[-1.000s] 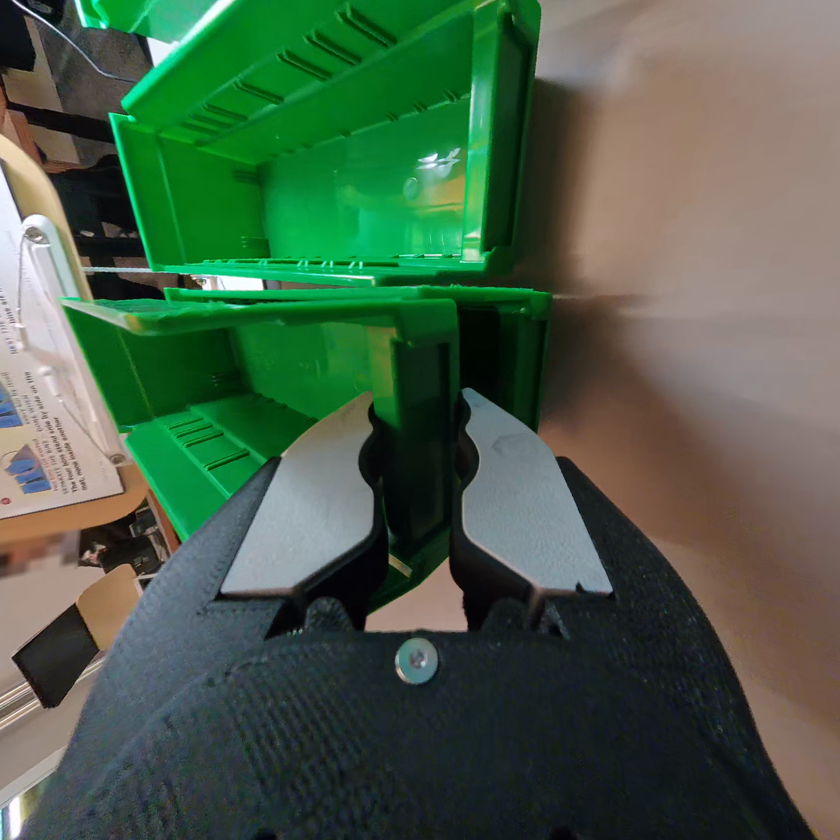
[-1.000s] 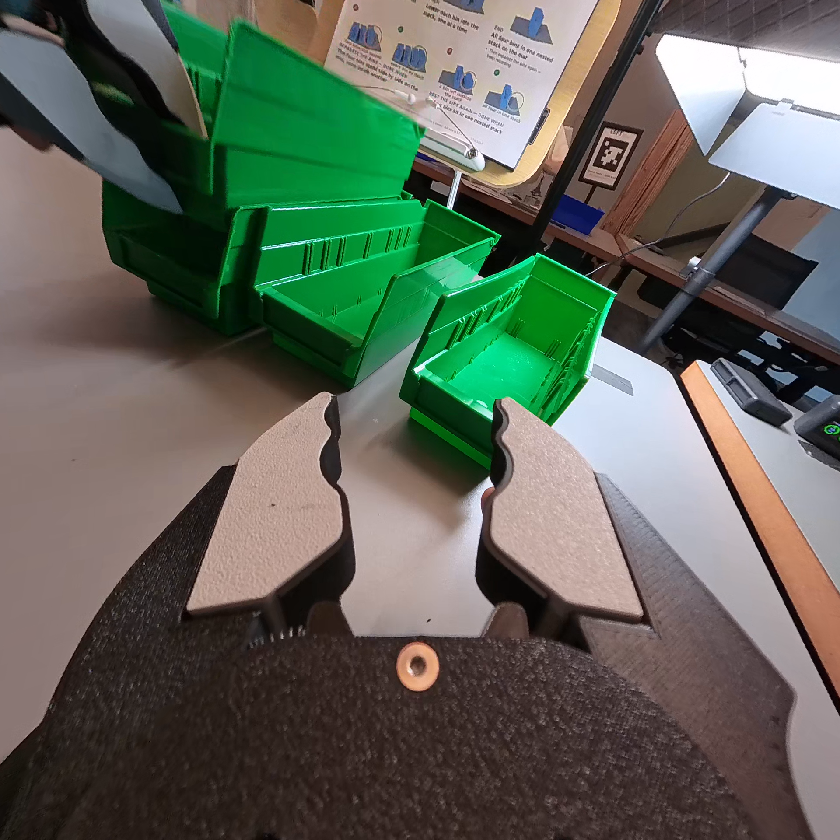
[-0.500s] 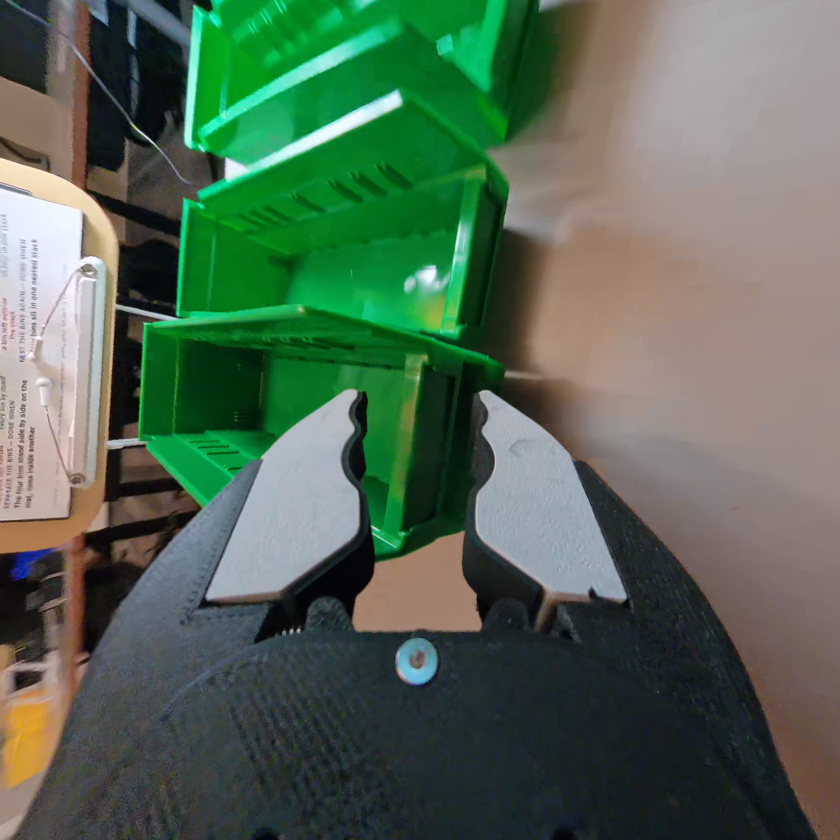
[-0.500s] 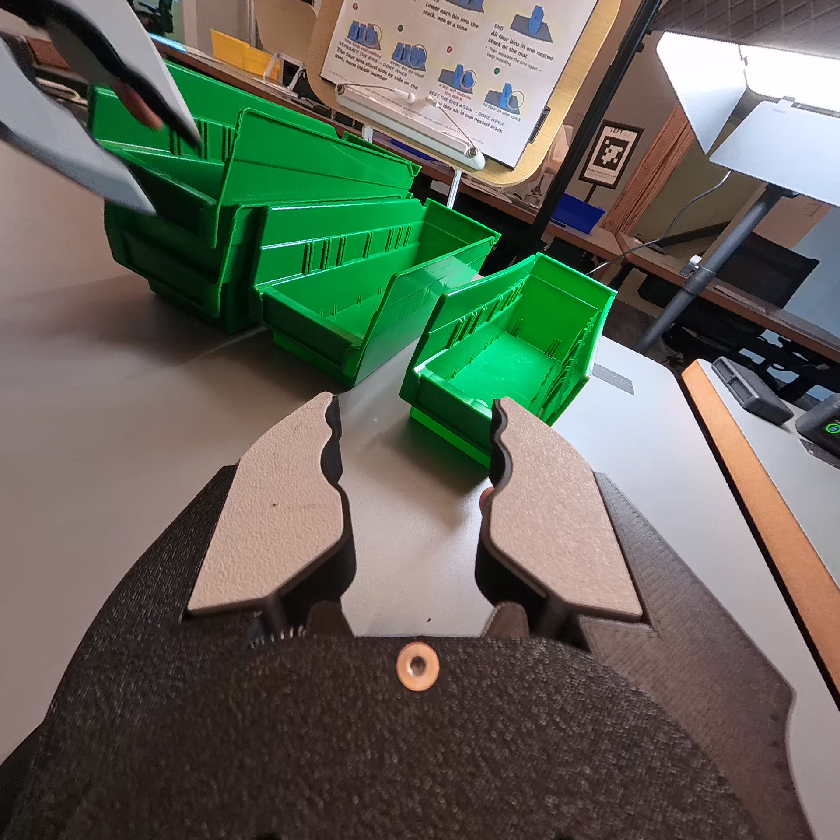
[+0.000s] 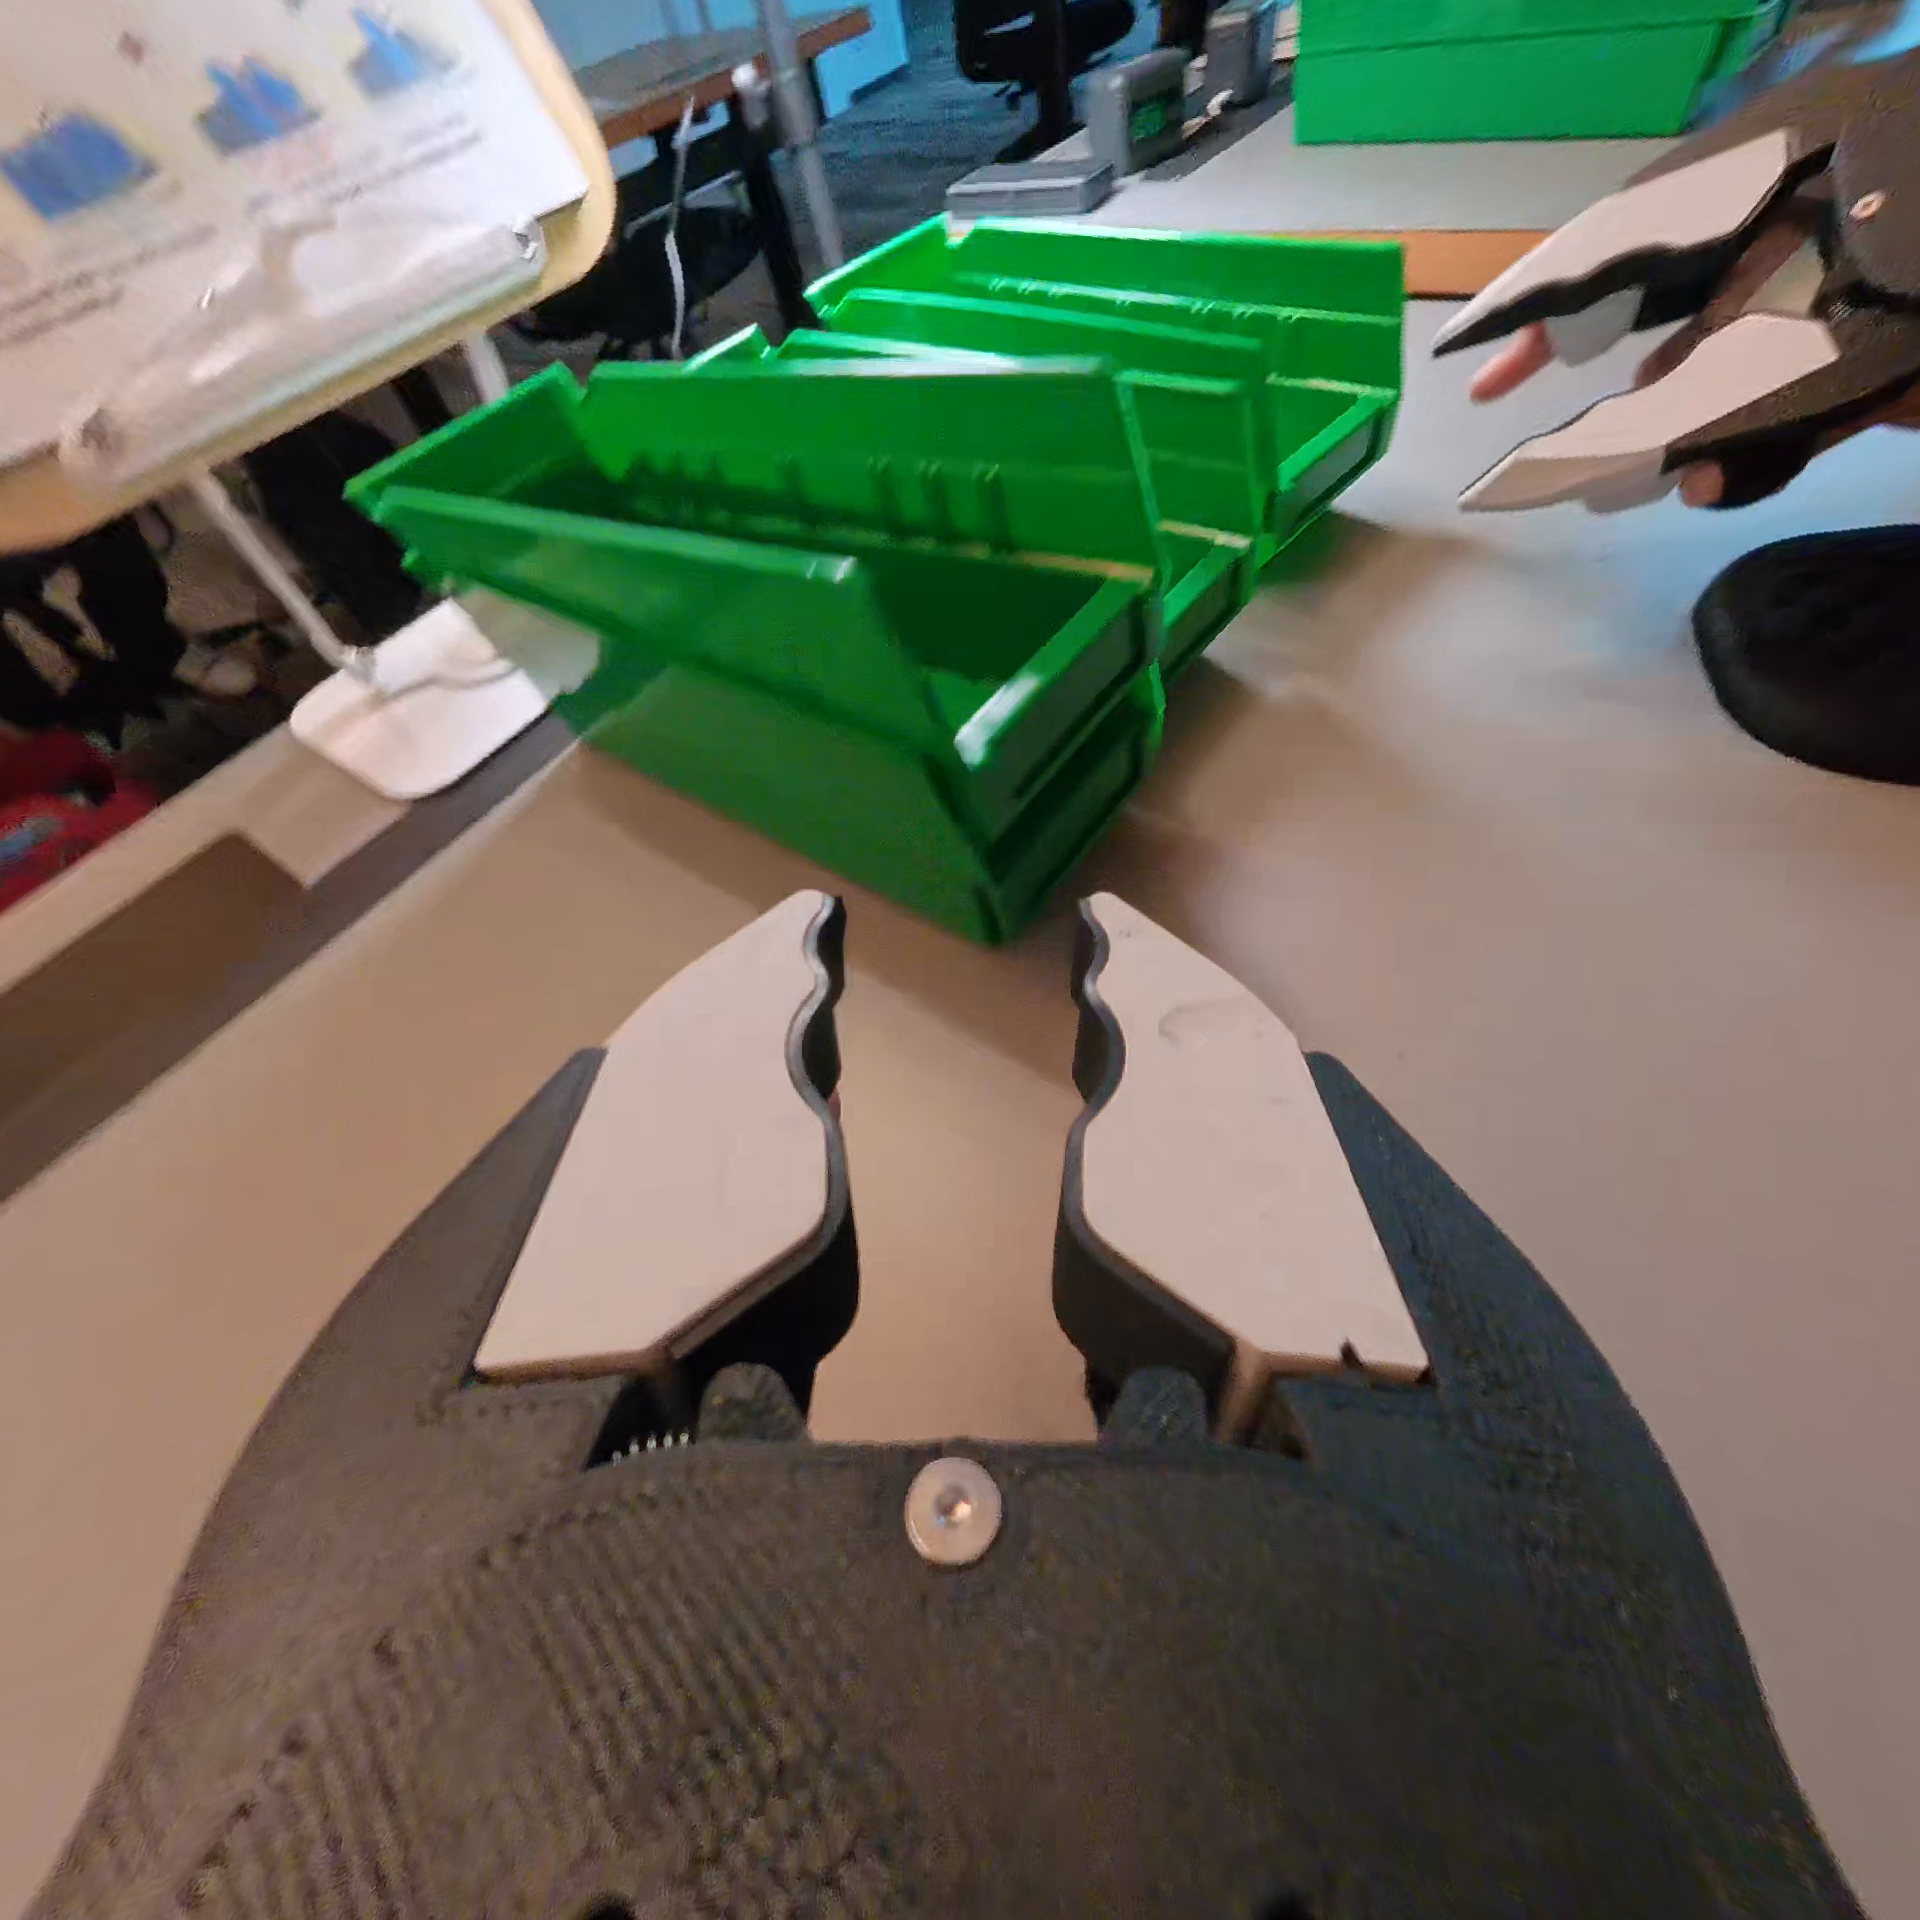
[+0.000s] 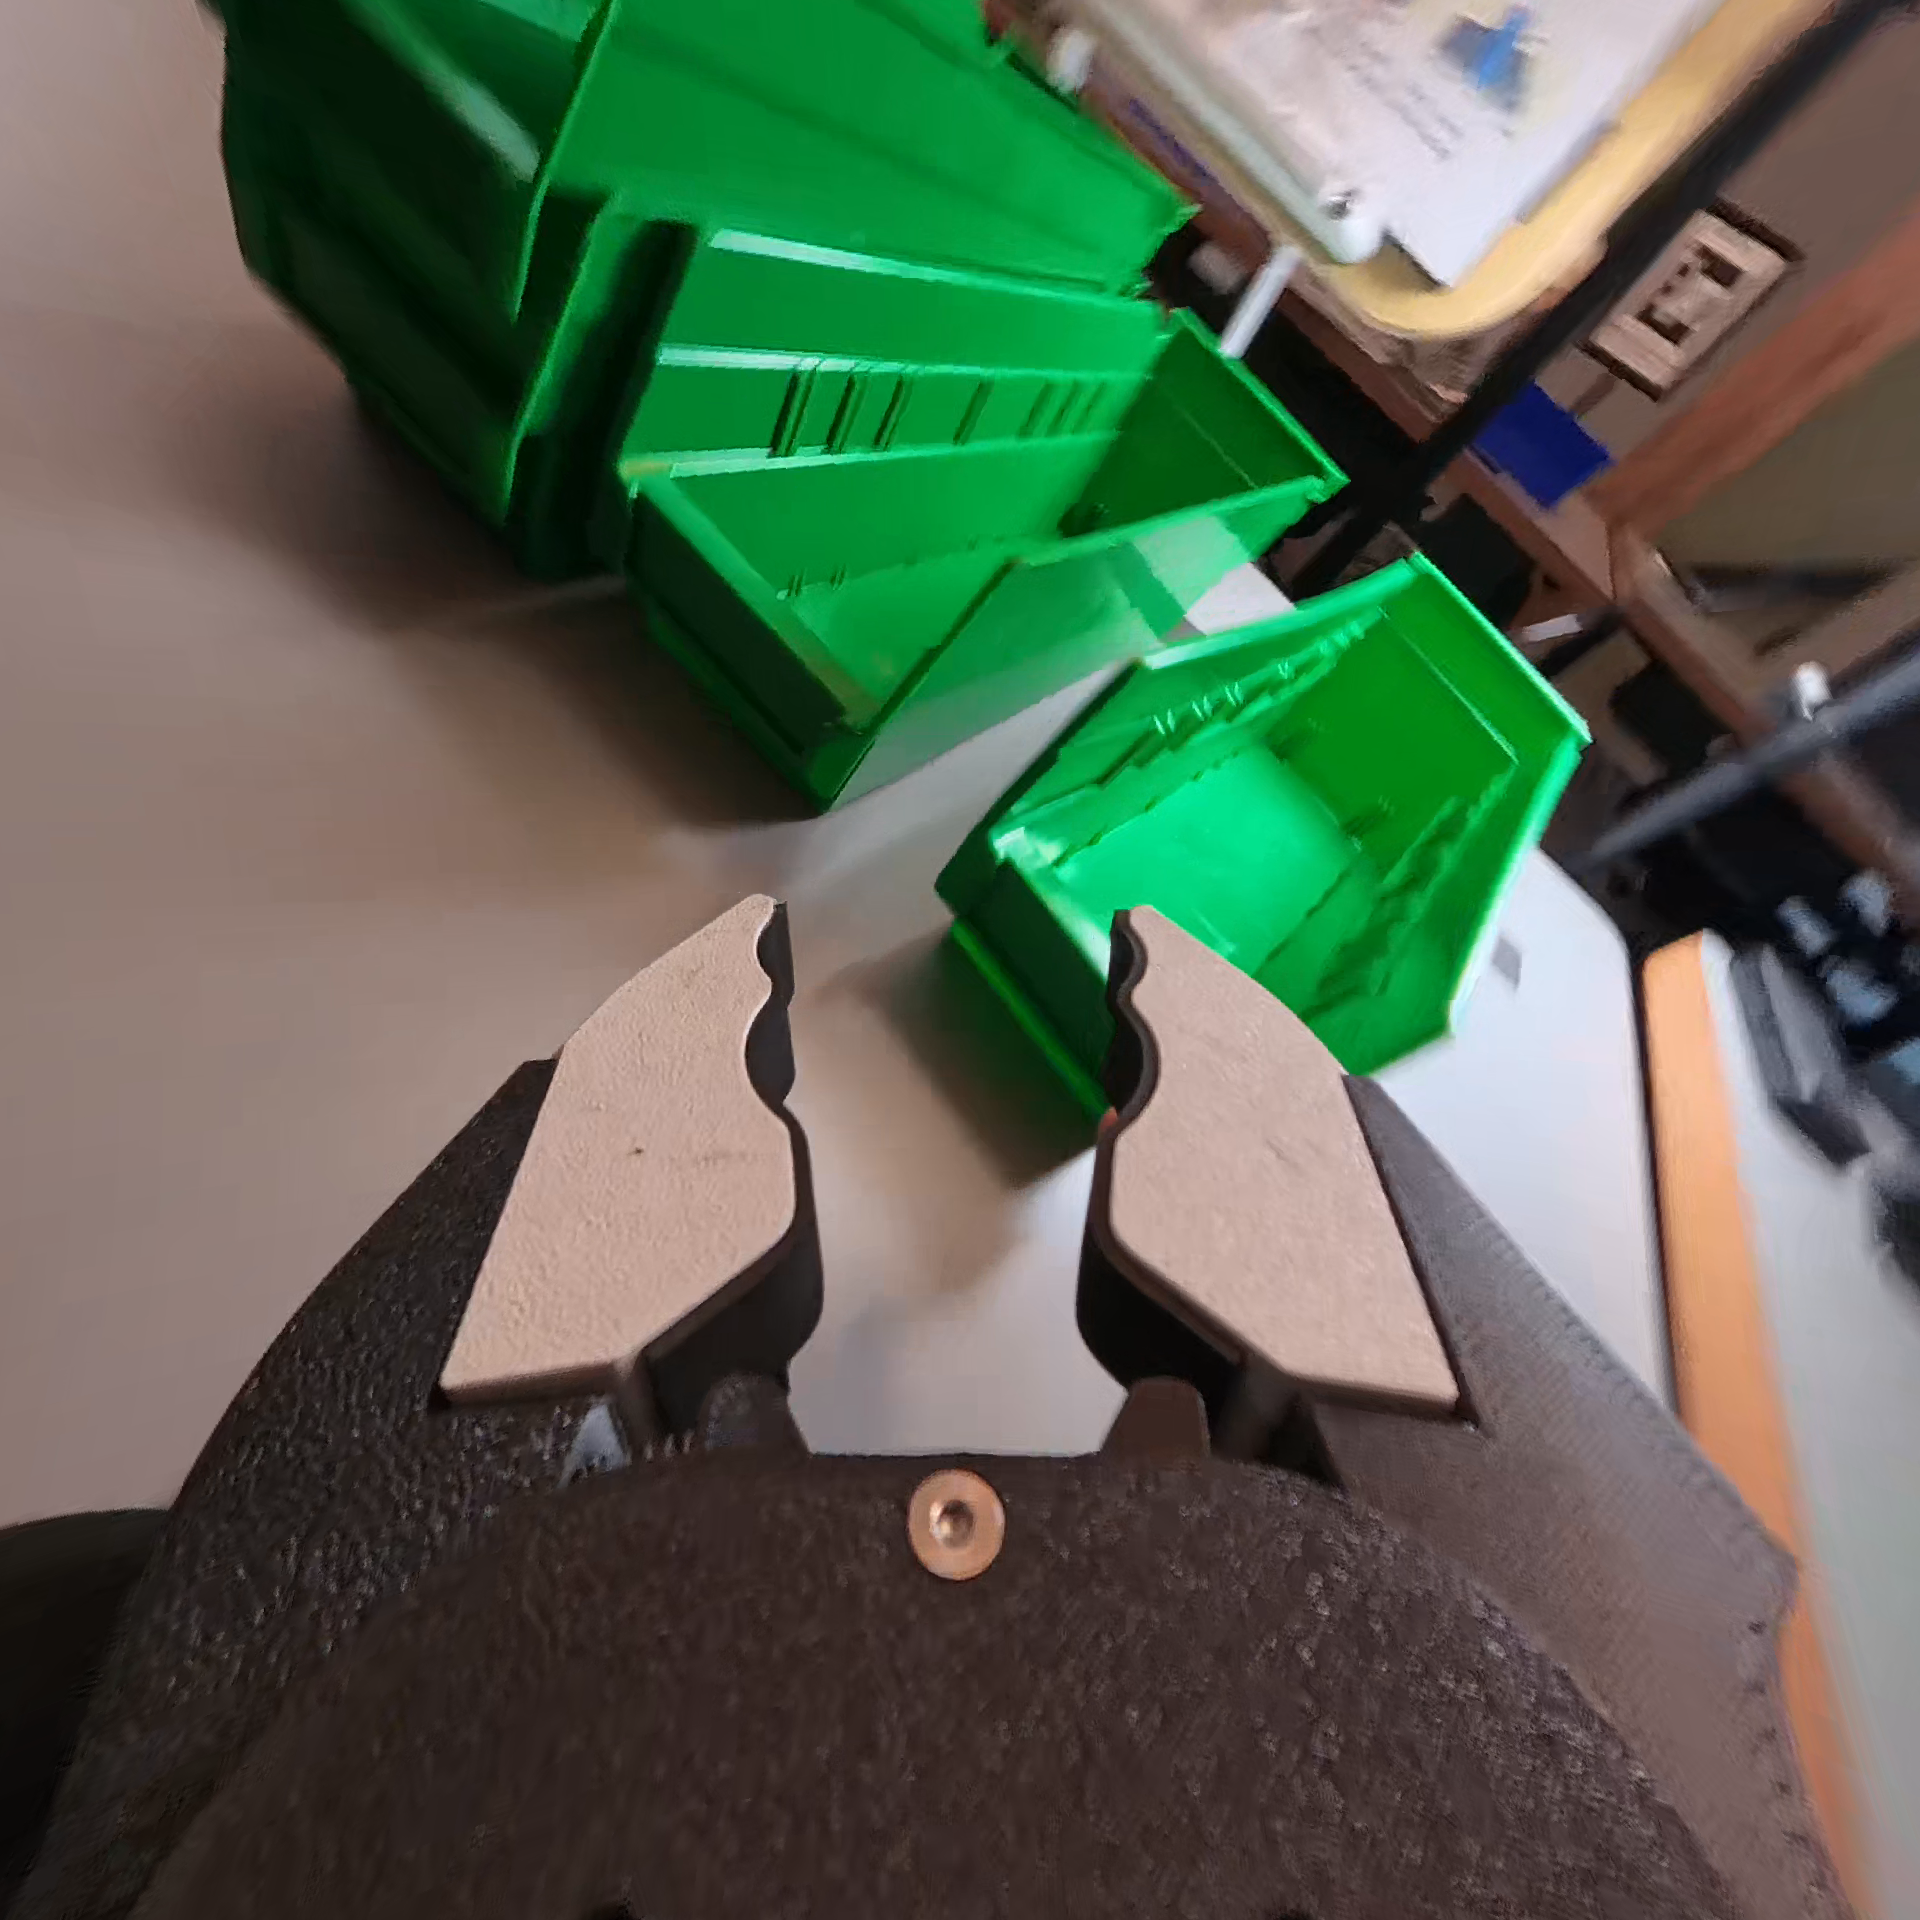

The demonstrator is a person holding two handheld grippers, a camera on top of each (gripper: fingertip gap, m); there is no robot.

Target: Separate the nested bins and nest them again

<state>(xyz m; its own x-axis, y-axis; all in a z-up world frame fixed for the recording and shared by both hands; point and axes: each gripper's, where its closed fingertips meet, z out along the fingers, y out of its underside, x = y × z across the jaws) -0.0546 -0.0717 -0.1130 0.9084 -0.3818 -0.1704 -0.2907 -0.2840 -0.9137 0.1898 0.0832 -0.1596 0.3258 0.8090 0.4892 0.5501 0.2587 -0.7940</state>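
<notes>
Release is done: my left gripper (image 5: 956, 935), clamped on a bin's end wall a second ago, now hangs with fingers apart and nothing between them, pulled back from the stack (image 5: 883, 623) on the table (image 5: 1455, 1039). That bin now sits nested, I judge. My right gripper (image 6: 945, 935) is likewise spread and empty, near the small bin (image 6: 1299, 831) (apart from the others). The bins are glossy green, ribbed inside, lying side by side, two still to nest.

- Left tongs (image 5: 956, 925): fingers spread apart, nothing between them, held level and low.
- Right tongs (image 6: 945, 925): fingers likewise parted and empty, tilted downward; seen at far right (image 5: 1455, 426).
</notes>
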